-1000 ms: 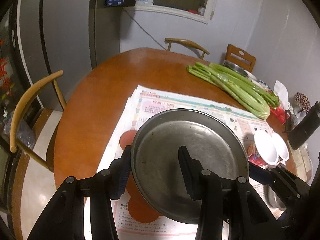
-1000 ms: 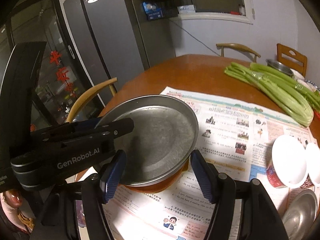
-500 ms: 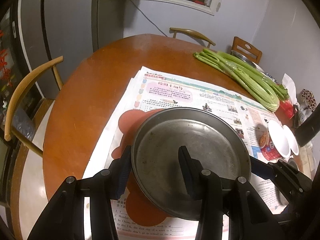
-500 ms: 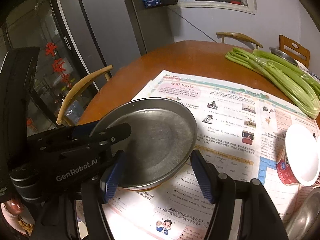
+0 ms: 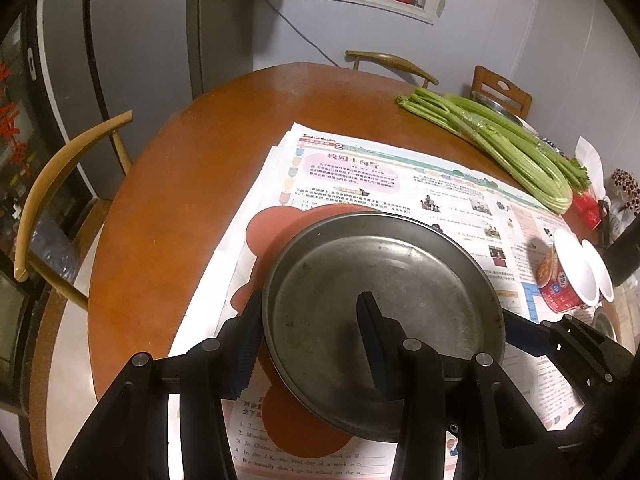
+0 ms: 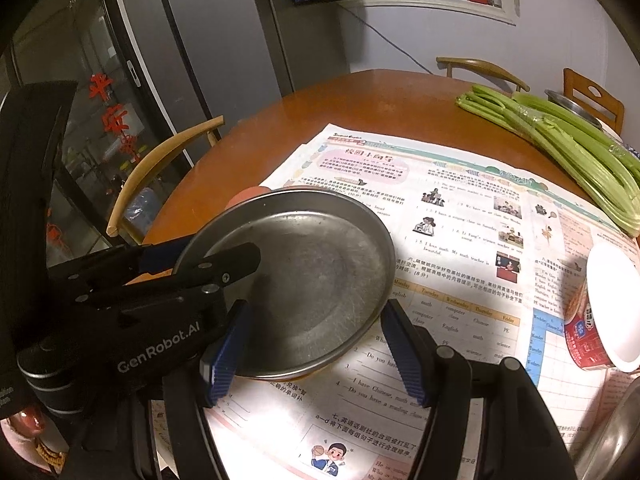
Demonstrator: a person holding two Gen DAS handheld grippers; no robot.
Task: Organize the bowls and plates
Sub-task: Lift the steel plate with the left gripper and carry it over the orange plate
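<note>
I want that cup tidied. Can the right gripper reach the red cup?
Probably yes: the red cup lies beside the right gripper with only newspaper between, though the metal plate pokes between its fingers.

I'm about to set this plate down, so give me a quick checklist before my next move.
1. Left gripper has hold of the metal plate: ok, one finger outside the rim, one inside.
2. Right gripper grips the plate: cannot tell; the near rim lies between its spread fingers.
3. Plate is empty: ok.
4. Plate is over the red mat on the newspaper: ok.
5. Plate already touches the mat: cannot tell.
6. Plate is clear of the red cup: ok, well apart.
</note>
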